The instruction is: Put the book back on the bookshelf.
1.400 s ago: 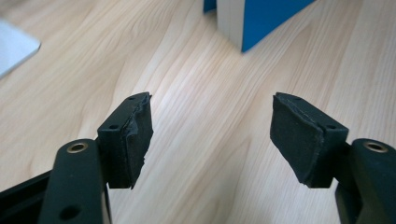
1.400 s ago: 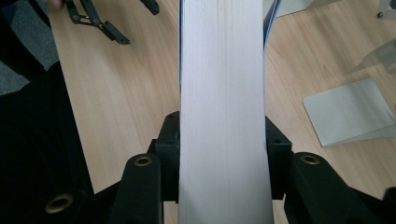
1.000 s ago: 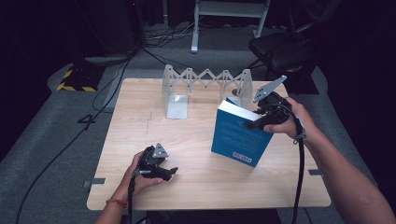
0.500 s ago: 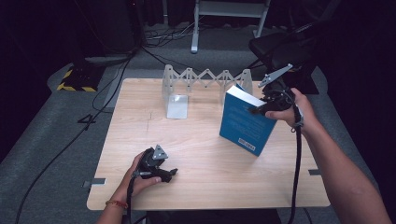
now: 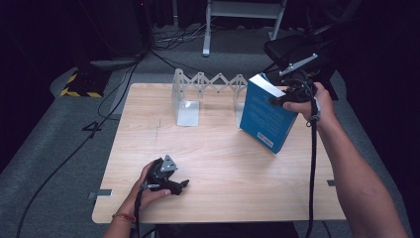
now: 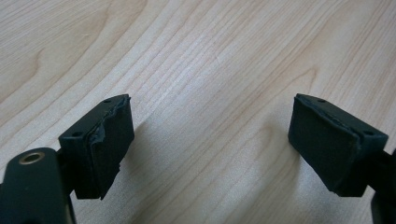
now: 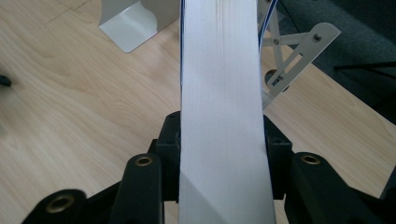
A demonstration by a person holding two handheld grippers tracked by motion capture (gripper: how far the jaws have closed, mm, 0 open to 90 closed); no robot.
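A thick book with a blue cover [image 5: 266, 115] stands tilted on its lower edge at the right of the wooden table [image 5: 218, 153]. My right gripper [image 5: 283, 98] is shut on its upper end. In the right gripper view the white page edge [image 7: 219, 112] runs up between the two jaws, which press on both covers. Near the front left of the table my left gripper [image 5: 182, 185] lies low over the bare wood. Its pads [image 6: 109, 144] stand wide apart with nothing between them, and the jaws have just been opening further.
A grey metal folding book rack [image 5: 208, 88] stands at the back of the table, its near plate [image 7: 133, 21] and lattice [image 7: 299, 49] just beyond the book. A black chair [image 5: 292, 47] sits behind the right corner. Cables and a yellow-black striped block [image 5: 79, 84] lie on the floor.
The right gripper has carried the book to the right and back toward the rack, raising it more upright. The left hand has stayed where it was.
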